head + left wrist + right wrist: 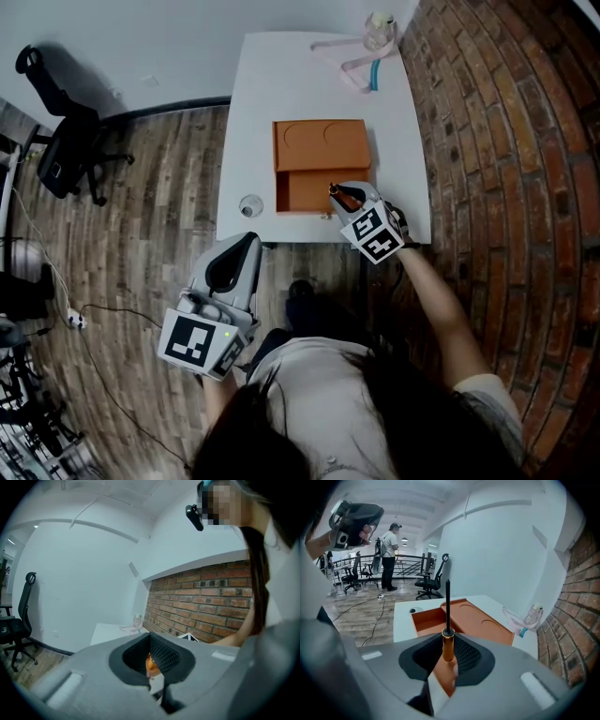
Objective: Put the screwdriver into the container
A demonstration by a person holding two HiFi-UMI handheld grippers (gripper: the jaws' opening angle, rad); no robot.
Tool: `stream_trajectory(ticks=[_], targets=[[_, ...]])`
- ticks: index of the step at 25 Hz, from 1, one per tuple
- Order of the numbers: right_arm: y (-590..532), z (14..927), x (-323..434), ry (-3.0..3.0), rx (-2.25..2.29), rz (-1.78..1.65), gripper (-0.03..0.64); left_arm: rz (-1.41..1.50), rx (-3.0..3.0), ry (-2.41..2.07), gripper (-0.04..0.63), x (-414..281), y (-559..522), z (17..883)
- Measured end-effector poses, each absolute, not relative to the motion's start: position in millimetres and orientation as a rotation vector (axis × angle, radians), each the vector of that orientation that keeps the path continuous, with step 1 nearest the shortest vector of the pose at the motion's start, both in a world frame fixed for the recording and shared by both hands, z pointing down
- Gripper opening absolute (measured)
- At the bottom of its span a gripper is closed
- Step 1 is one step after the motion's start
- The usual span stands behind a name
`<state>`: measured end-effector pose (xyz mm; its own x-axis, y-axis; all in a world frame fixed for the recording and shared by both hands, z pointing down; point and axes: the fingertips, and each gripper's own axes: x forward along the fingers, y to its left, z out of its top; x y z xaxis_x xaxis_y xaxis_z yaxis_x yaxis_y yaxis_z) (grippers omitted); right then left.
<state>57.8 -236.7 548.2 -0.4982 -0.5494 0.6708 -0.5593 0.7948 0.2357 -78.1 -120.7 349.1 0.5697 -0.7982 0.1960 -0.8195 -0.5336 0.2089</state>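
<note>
The screwdriver (448,641) has an orange handle and a black shaft, and it stands upright between the jaws of my right gripper (448,656), which is shut on the handle. In the head view the right gripper (349,199) hangs over the table's near edge, at the near right corner of the orange container (281,169). The container (480,620) has a flat far part with two round recesses and an open near compartment. My left gripper (232,264) is held off the table, low and to the left. Its jaws (152,667) meet with nothing between them.
The white table (253,94) carries a small round object (250,204) near its front left corner and a glass jar with pink and blue straps (375,37) at the far end. A brick wall (506,141) runs along the right. An office chair (66,141) stands at the left.
</note>
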Motion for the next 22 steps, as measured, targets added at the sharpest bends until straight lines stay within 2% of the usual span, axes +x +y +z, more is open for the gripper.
stream_trajectory(ticks=[22], targets=[[-258, 587, 19, -2.127, 0.644, -0.015, 0.083, 0.079, 2.489, -1.35, 0.0, -88, -125, 347]])
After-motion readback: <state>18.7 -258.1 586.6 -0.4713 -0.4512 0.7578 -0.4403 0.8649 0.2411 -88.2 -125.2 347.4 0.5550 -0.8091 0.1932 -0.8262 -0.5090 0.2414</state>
